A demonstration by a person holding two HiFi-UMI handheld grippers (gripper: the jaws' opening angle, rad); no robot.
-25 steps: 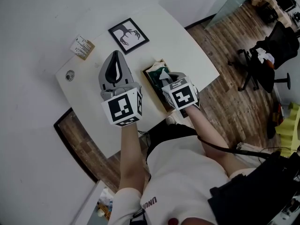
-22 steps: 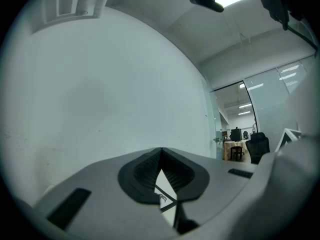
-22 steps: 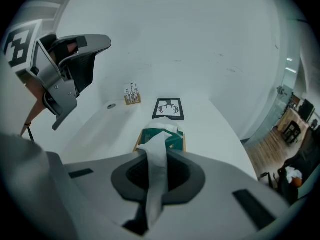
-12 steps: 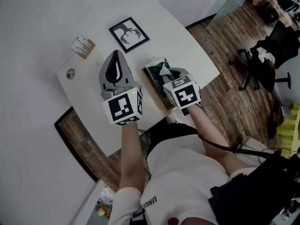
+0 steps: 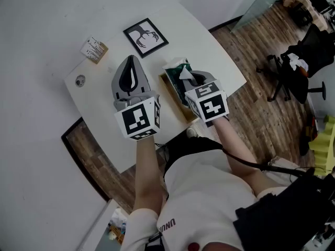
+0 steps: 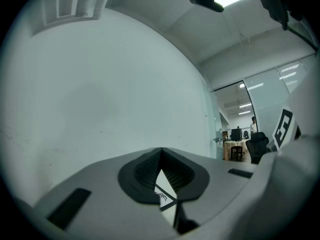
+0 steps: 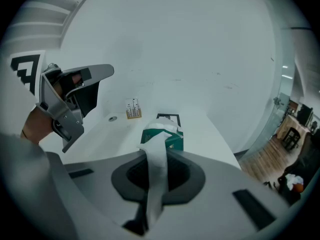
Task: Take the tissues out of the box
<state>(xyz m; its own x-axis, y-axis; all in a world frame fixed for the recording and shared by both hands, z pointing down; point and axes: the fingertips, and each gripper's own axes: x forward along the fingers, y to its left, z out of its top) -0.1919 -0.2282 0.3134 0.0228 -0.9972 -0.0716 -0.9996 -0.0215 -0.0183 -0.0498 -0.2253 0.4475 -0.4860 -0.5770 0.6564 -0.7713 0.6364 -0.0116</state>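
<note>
The right gripper [image 7: 157, 153] has its jaws pinched shut on a white tissue [image 7: 156, 170] that runs from the top of the green tissue box [image 7: 173, 141] — the box stands on the white table [image 5: 214, 56] at 12 o'clock, just ahead of those jaws — and at the box's 9 o'clock the left gripper [image 6: 161, 151] has its jaws closed on nothing
</note>
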